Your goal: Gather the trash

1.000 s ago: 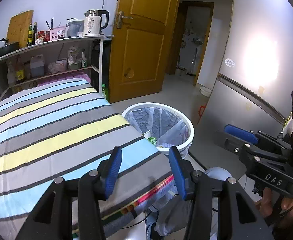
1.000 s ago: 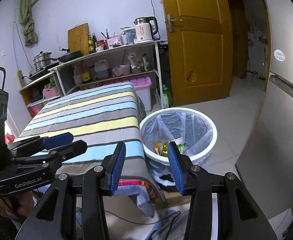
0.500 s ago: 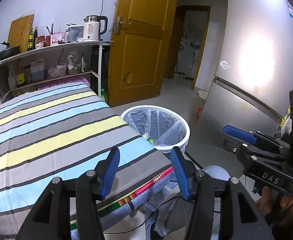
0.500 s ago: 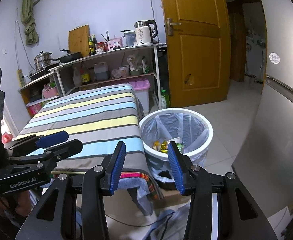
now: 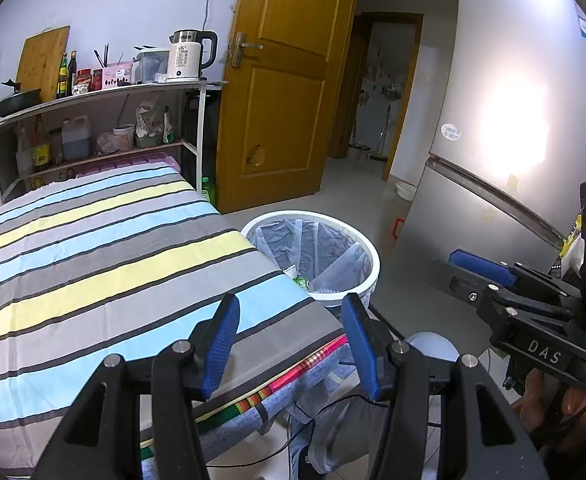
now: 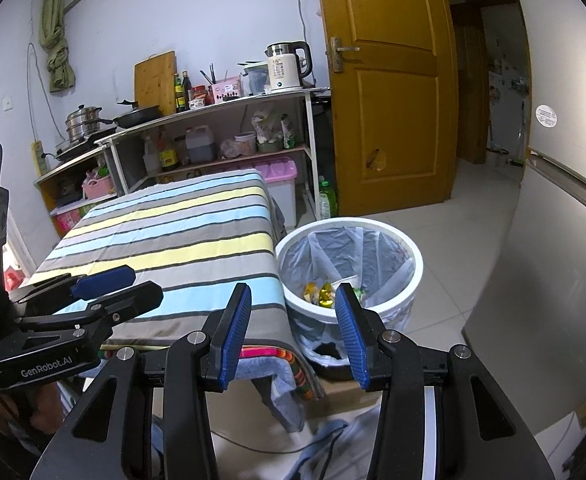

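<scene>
A white trash bin point(image 5: 373, 268) with a clear liner stands on the floor at the striped table's near right corner; it also shows in the right wrist view point(image 6: 417, 264). Wrappers point(image 6: 325, 294) lie in its bottom. My left gripper point(image 5: 289, 316) is open and empty above the table's near corner. My right gripper point(image 6: 293, 312) is open and empty, held above the gap between table edge and bin. Each gripper shows in the other's view, the right one point(image 5: 489, 276) and the left one point(image 6: 105, 288).
The table carries a striped cloth point(image 5: 93, 248). A shelf point(image 6: 221, 108) with kettle, bottles and pans stands behind it. A yellow door point(image 6: 393, 92) is at the back, a grey fridge point(image 6: 565, 264) on the right. Cloth and cables hang under the table's near edge.
Both grippers have drawn back and up from the bin, so the table and bin look smaller and farther. Both stay open and empty.
</scene>
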{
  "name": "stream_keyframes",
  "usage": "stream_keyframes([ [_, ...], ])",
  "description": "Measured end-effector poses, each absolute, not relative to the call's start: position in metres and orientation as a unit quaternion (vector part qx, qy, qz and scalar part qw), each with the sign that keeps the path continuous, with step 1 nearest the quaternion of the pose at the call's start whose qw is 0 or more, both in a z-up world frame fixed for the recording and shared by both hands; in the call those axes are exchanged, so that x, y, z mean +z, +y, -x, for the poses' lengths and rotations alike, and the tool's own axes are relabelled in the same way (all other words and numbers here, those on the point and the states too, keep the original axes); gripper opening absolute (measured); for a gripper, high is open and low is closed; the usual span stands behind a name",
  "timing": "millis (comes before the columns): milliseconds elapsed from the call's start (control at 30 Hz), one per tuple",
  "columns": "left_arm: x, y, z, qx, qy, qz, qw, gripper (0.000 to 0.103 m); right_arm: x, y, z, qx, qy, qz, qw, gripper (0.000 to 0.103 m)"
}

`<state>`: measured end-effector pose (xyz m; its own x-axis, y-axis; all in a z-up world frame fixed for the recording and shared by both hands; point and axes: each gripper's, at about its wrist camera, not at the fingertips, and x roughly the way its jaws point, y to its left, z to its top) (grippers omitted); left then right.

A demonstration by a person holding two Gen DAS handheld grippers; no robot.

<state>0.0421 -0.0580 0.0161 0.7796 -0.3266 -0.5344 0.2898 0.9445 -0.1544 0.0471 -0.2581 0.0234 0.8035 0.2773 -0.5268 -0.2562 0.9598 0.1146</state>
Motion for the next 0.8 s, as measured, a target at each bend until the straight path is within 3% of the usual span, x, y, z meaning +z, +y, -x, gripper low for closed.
stream_keyframes([
  [800,0.0121,-0.0647,-0.0456,-0.157,0.288,0.029,0.944,0.055,0.0214,-0.2556,-0.0473,0.141,0.285,-0.018,0.948,0.045],
])
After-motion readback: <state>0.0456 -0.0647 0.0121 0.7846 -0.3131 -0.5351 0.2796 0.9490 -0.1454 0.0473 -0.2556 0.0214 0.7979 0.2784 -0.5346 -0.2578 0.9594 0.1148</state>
